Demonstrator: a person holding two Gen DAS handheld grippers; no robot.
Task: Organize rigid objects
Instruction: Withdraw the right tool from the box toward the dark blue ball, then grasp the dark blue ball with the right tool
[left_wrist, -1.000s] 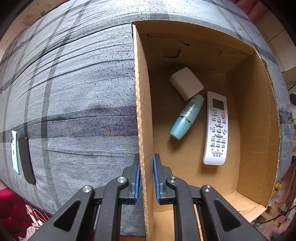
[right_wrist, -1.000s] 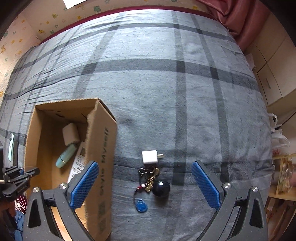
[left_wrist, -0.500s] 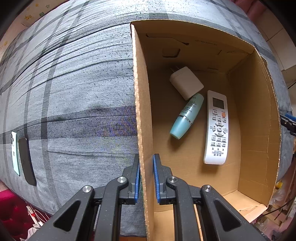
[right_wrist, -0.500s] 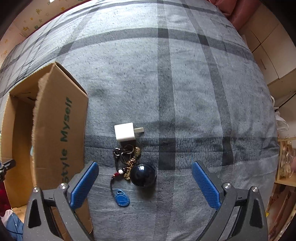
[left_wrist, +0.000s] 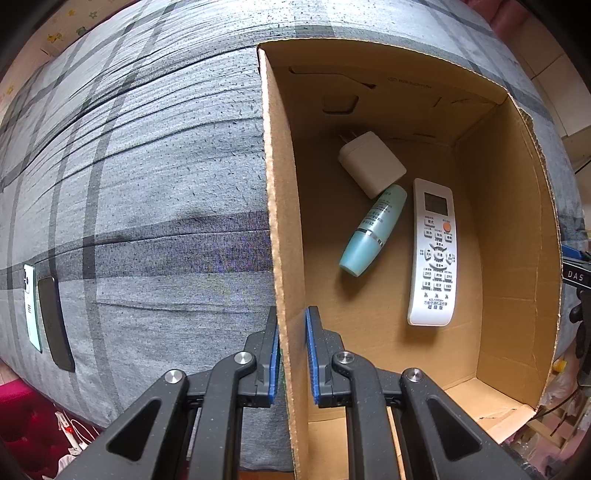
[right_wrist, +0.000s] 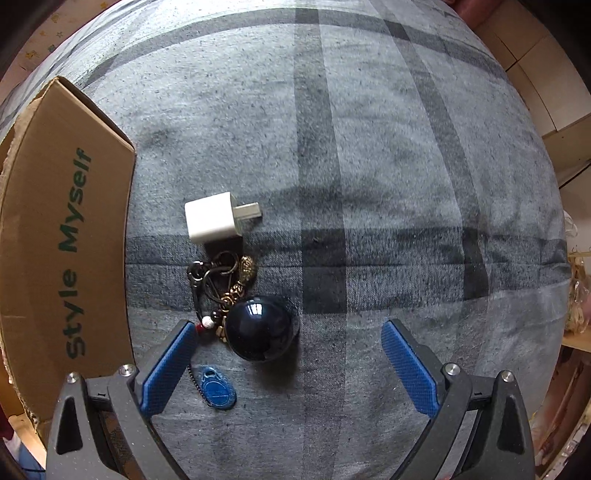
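While your left gripper (left_wrist: 291, 350) pinches the near wall of the cardboard box (left_wrist: 284, 221), its pads closed on the board, the move ahead belongs to your right gripper (right_wrist: 288, 365), which hangs with fingers spread wide over the loose things on the bedspread (right_wrist: 369, 147). Take the dark ball (right_wrist: 260, 326) as your mark: it lies just ahead of the gap and toward the left finger (right_wrist: 168, 367), not centred. The keyring (right_wrist: 221, 275) trails from the ball away from you toward the white charger (right_wrist: 212, 218), so its long run lies along your fingers; the blue tag (right_wrist: 218, 391) sits on the near side of the ball, close to the left finger. The box stands beyond that finger. I judge you should shift left before closing
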